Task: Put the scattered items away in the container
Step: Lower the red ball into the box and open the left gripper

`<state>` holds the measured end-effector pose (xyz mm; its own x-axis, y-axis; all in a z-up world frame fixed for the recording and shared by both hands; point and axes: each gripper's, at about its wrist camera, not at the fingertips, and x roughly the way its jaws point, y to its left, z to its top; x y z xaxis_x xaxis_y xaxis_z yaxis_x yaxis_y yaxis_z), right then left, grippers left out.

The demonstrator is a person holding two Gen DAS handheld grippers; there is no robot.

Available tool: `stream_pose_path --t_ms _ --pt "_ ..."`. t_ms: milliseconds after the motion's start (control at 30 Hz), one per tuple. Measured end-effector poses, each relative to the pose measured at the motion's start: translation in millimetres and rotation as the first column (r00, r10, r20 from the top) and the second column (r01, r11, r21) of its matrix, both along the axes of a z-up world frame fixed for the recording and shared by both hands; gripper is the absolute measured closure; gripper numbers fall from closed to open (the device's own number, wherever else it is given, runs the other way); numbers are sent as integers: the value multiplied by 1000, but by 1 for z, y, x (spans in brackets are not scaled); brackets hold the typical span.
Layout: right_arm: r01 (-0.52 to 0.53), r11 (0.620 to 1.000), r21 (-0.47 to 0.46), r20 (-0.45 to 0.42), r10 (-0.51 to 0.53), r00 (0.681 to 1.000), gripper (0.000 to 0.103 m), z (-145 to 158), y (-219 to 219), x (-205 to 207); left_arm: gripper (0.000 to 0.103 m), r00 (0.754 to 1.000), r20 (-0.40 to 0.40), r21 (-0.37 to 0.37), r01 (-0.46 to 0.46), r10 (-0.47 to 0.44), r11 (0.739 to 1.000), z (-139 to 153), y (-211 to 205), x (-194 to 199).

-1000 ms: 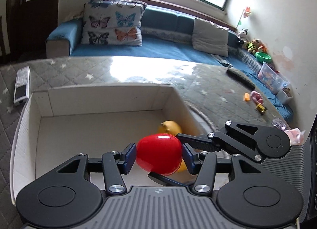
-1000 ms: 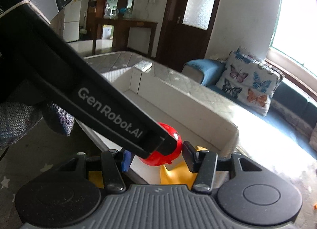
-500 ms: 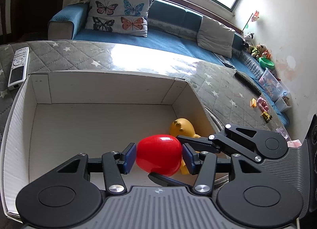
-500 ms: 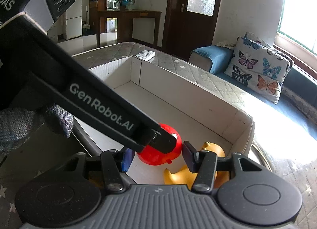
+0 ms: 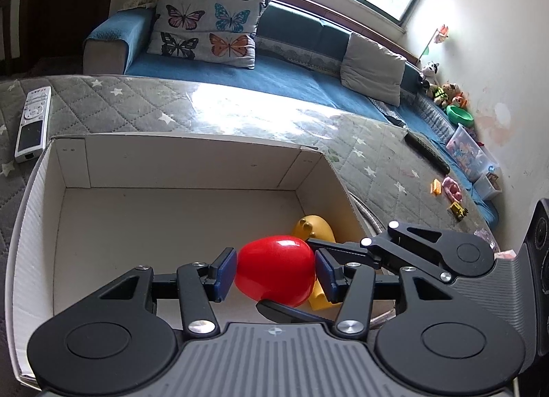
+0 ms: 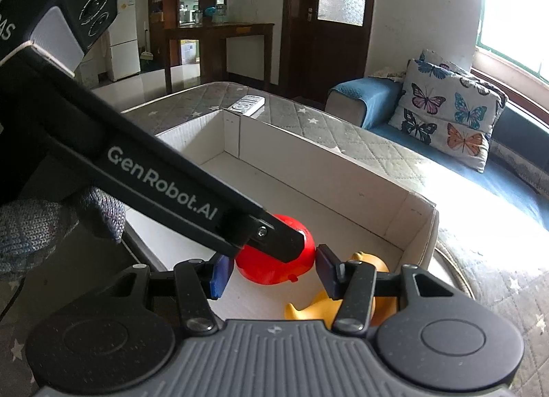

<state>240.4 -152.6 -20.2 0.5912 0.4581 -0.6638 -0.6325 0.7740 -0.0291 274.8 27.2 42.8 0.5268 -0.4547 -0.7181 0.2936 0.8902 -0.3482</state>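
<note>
My left gripper [image 5: 275,271] is shut on a glossy red toy [image 5: 274,270] and holds it low inside the white cardboard box [image 5: 192,163], near its right end. A yellow rubber duck [image 5: 314,227] lies on the box floor just behind the red toy. In the right wrist view the red toy [image 6: 264,268] is partly hidden by the left gripper's arm, and the duck [image 6: 363,261] lies beside it in the box [image 6: 329,170]. My right gripper [image 6: 269,271] is open and empty above the box's near edge, right beside the left one.
A white remote [image 5: 32,124] lies on the quilted table [image 5: 137,108] left of the box. A black remote [image 5: 427,151] and small toys [image 5: 451,189] lie at the far right. A blue sofa with butterfly cushions [image 5: 206,31] stands behind.
Both grippers have moved forward over the box and lower into it. The red toy stays gripped in the left gripper. More of the duck now shows.
</note>
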Motion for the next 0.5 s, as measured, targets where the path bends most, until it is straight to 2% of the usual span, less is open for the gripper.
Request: stream_pose_path --t_ms 233,500 --pt "21 1000 12 -55 -20 998 50 -7 -3 12 53 999 -34 -4 -11 11 1000 -10 0 9" --pt "39 999 28 -60 -37 998 50 -4 -9 12 53 999 -34 19 -22 23 1000 -12 1 6"
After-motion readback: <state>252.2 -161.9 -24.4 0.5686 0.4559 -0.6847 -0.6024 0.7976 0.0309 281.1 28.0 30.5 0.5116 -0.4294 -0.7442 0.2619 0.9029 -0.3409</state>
